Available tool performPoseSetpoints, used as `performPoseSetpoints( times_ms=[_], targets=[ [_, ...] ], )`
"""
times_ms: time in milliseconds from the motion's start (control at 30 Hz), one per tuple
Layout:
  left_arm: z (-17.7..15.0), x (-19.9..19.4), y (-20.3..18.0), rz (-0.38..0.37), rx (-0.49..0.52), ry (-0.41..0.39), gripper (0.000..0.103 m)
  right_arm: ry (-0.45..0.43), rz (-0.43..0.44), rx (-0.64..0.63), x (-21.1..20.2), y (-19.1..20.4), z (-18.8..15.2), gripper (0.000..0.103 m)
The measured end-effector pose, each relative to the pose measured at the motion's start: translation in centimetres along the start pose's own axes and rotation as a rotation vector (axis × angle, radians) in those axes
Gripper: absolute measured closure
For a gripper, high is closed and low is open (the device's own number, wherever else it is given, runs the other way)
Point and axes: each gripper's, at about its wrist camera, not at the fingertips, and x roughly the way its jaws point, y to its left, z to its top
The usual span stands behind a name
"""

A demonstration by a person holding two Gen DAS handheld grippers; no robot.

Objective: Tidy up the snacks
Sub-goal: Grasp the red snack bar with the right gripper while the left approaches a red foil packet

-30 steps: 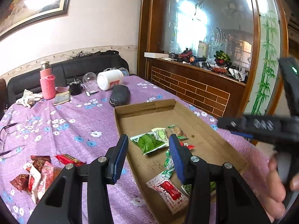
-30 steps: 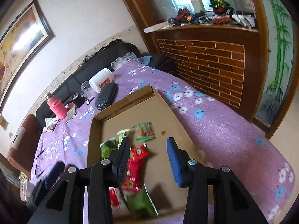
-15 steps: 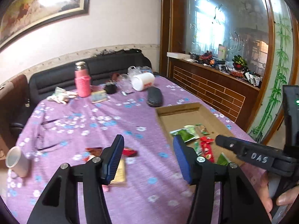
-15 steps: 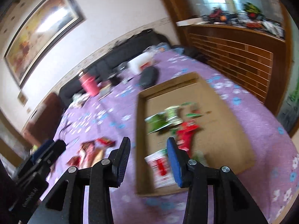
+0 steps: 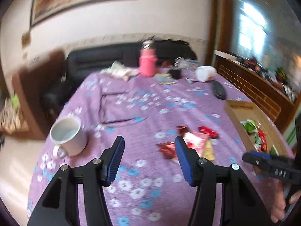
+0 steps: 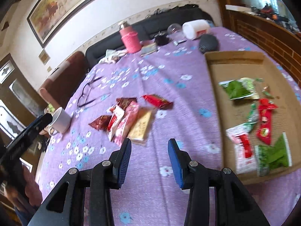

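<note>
Snacks [image 6: 129,120] — crinkly foil packets — heaped beside flat cardboard tray [image 6: 235,60].

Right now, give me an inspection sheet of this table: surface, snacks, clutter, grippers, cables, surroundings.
Surface: purple floral tablecloth.
Job's things: cardboard tray holding green and red packets; loose snack pile on the cloth beside it.
Clutter: white mug, glasses, pink bottle, white jar, dark case.
Grippers: left gripper and right gripper open, empty, above the cloth.
Cables: nothing seen.
Surroundings: black sofa, framed painting, brick-pattern counter.
</note>
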Motion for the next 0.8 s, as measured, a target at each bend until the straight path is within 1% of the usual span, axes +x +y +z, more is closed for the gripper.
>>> performPoseSetpoints(
  times_ms=[33,100,167,233,333,367,500,600,667,700,733,800],
  targets=[
    [0.2,0.8,1.2,-0.009,-0.03,0.029,0.048,0.004,0.002,-0.005,0.3,0.2,-0.1,0.059],
    [0.6,1.9,2.0,-0.006,-0.051,0.065,0.048,0.008,0.006,-0.014,0.9,0.3,-0.1,0.059],
    [0.8,2.8,1.9,-0.019,-0.049,0.09,0.051,0.014,0.012,-0.025,1.5,0.3,-0.2,0.059],
    [1.1,4.2,1.4,-0.065,-0.052,0.124,0.051,0.02,0.022,-0.029,2.0,0.2,-0.3,0.059],
    [0.7,6.1,0.4,-0.173,-0.1,0.185,0.051,0.019,0.034,-0.033,2.4,0.0,-0.3,0.059],
    [0.5,6.5,0.2,-0.186,-0.112,0.197,0.051,0.017,0.036,-0.037,2.6,0.0,-0.3,0.059],
    [-0.4,9.4,-1.3,-0.165,-0.097,0.25,0.05,0.025,0.047,-0.05,3.6,-0.1,-0.4,0.059],
    [-1.0,11.0,-1.9,-0.192,-0.096,0.276,0.05,0.029,0.05,-0.058,4.2,-0.1,-0.5,0.059],
    [-1.6,12.2,-2.1,-0.186,-0.093,0.288,0.05,0.034,0.051,-0.059,4.6,-0.2,-0.4,0.059],
    [-1.7,12.7,-2.0,-0.175,-0.089,0.299,0.051,0.036,0.05,-0.058,4.7,-0.2,-0.3,0.059],
    [-1.9,13.2,-2.0,-0.159,-0.085,0.311,0.058,0.037,0.05,-0.056,4.8,-0.2,-0.3,0.059],
    [-2.0,13.5,-1.6,-0.155,-0.092,0.306,0.059,0.038,0.051,-0.049,4.9,-0.3,-0.1,0.059]
  ],
)
